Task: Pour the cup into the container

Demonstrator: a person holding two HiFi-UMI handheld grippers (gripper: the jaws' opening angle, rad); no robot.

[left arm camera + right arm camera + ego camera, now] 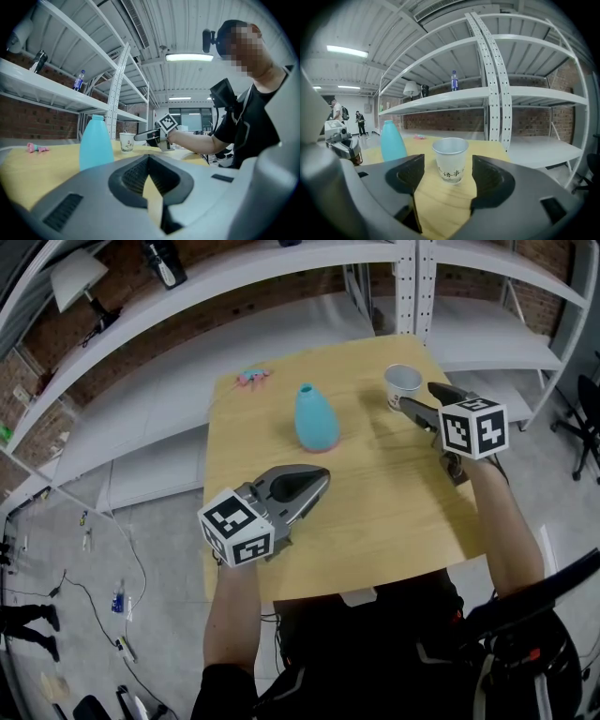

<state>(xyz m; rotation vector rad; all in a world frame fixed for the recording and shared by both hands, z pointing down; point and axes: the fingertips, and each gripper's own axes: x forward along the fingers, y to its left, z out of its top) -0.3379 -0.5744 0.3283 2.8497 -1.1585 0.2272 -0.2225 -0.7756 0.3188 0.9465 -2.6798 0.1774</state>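
Observation:
A white paper cup [403,385] [450,165] stands upright near the far right corner of the wooden table [375,512]. My right gripper [419,400] [447,180] is open; the cup sits just ahead of its tips, in line with the gap, untouched. A blue bottle-shaped container [317,418] [96,140] [391,140] stands upright mid-table, left of the cup. My left gripper [314,481] [149,161] is shut and empty, hovering over the table's near left part, pointing at the container. The cup [126,141] and right gripper [145,136] also show in the left gripper view.
A small pink object [253,378] lies at the table's far left corner. White metal shelving [412,287] stands right behind the table, with a bottle [454,80] on one shelf. The floor drops off on the left and right. People [335,110] stand far off.

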